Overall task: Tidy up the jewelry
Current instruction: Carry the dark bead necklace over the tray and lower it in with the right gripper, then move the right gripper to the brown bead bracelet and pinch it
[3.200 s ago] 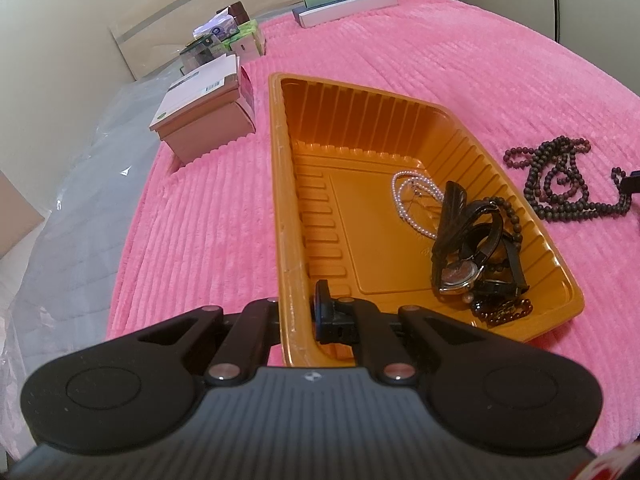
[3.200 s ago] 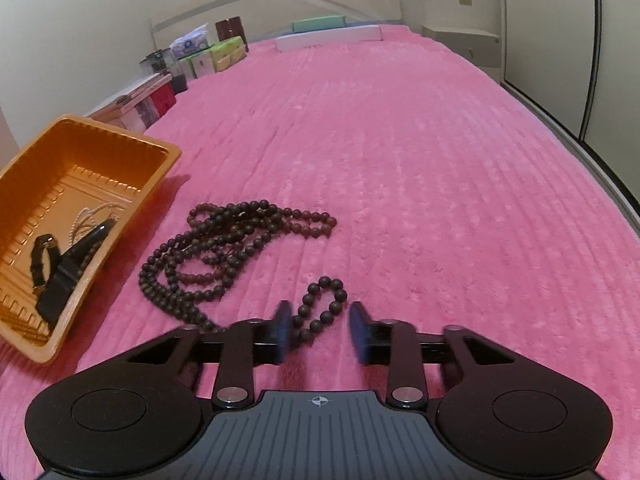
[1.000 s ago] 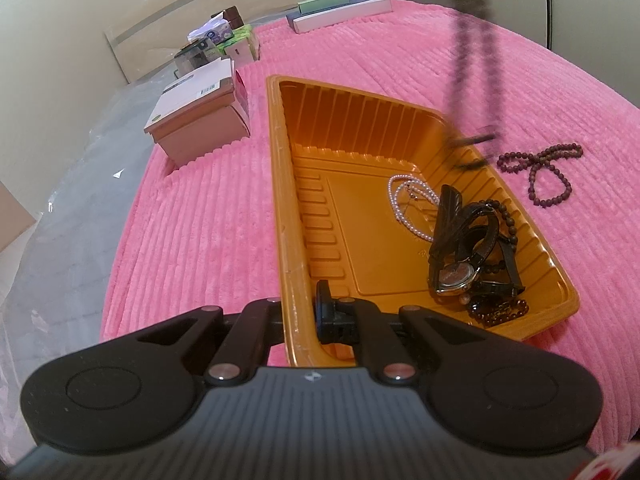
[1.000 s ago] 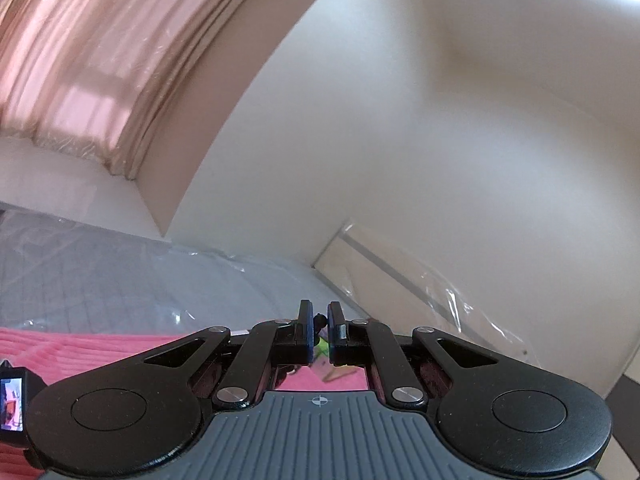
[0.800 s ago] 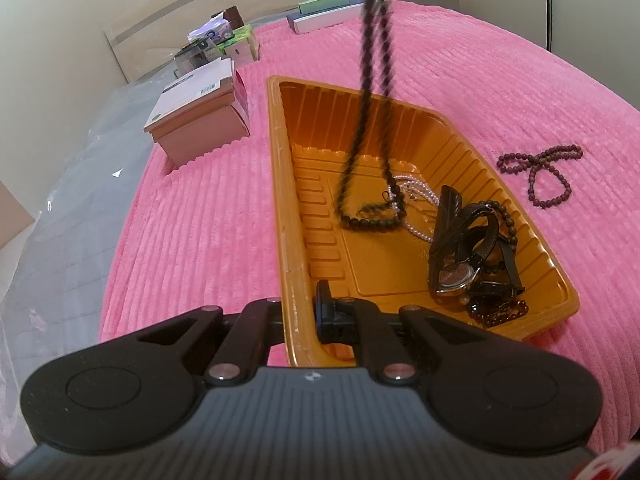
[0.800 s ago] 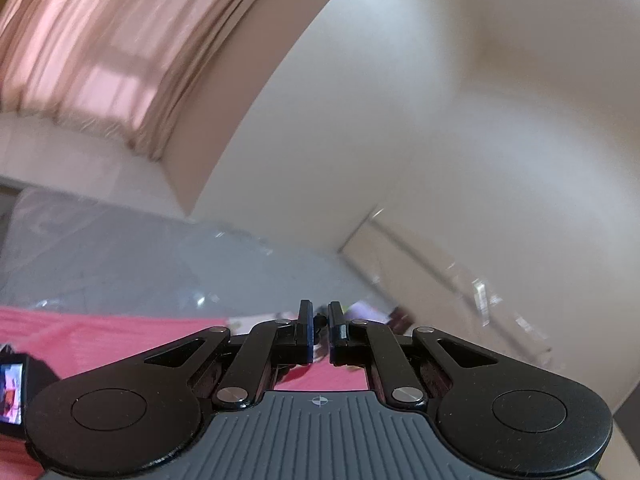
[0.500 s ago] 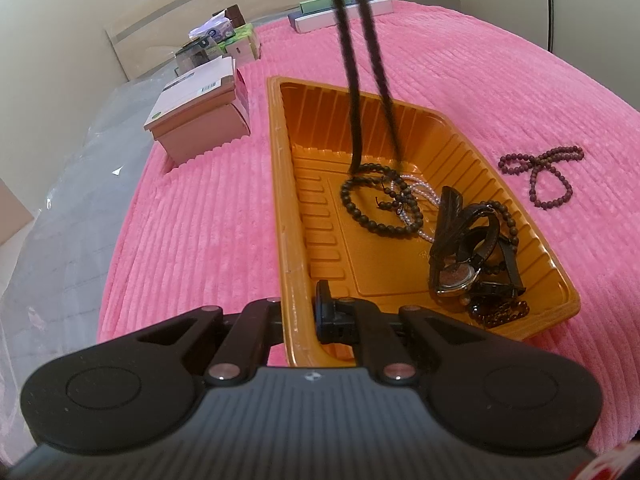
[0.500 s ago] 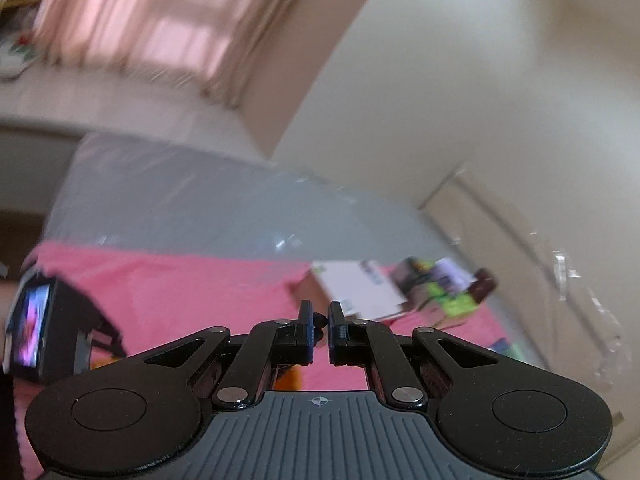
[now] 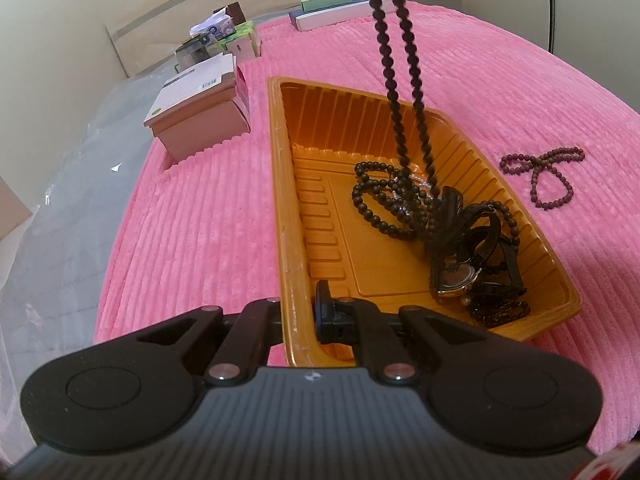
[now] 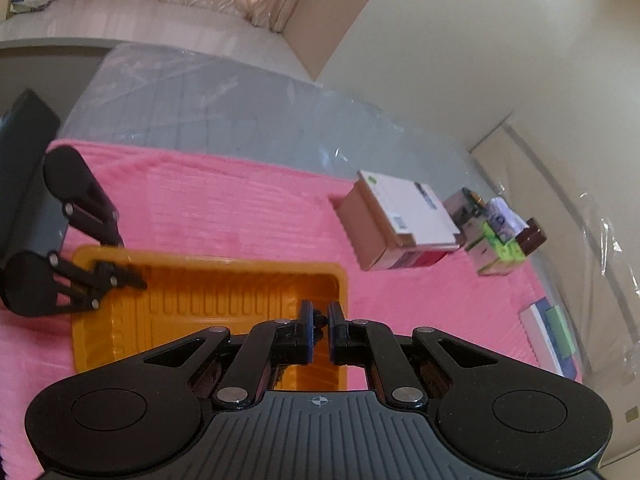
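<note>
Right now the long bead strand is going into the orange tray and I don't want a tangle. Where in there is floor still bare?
The orange tray has bare floor along its left wall, from the left gripper up to the far end. The right side is crowded: the black bead necklace already coils mid-tray, against the watches in the near right corner. Outside, the pink blanket is free up to the brown box.

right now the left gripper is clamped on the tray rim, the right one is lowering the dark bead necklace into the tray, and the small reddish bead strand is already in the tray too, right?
Not quite. The small reddish bead strand lies on the pink blanket outside the orange tray, as the left wrist view shows. The rest holds: left gripper clamps the rim, right gripper lowers the dark bead necklace.
</note>
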`<state>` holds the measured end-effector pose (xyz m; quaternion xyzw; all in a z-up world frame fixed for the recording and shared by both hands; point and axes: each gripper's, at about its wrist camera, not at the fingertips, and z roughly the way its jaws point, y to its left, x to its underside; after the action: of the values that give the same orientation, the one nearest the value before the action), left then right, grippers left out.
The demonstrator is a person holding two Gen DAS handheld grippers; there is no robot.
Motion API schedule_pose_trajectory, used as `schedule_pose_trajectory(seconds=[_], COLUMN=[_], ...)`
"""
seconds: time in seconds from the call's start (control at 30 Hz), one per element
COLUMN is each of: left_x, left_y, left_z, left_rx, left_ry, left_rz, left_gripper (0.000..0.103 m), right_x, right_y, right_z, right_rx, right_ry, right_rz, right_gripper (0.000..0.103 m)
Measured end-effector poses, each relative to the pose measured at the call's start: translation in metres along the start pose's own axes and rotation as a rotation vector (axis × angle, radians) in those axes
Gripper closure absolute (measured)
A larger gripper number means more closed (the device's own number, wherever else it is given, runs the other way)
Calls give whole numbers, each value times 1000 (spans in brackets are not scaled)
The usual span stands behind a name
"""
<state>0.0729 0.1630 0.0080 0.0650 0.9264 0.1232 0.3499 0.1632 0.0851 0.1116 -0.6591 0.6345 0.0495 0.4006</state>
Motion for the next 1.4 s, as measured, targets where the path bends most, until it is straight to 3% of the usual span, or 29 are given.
schedule_pose_trajectory(seconds=[1.03,1.23,1.4], left_x=[2,3,4], left_y=[0,1,1], left_z=[1,2,2], left_rx=[1,1,1], left_ry=[3,5,6], left_rz=[-5,-8,-9], left_gripper=[99,99,99], right_x=[13,16,27], right_y=[10,6,-5], right_z=[14,13,-2], right_rx=[4,31,70], right_ry=[26,9,-6], right_rz=[-56,-31,60], right_gripper=[96,96,96])
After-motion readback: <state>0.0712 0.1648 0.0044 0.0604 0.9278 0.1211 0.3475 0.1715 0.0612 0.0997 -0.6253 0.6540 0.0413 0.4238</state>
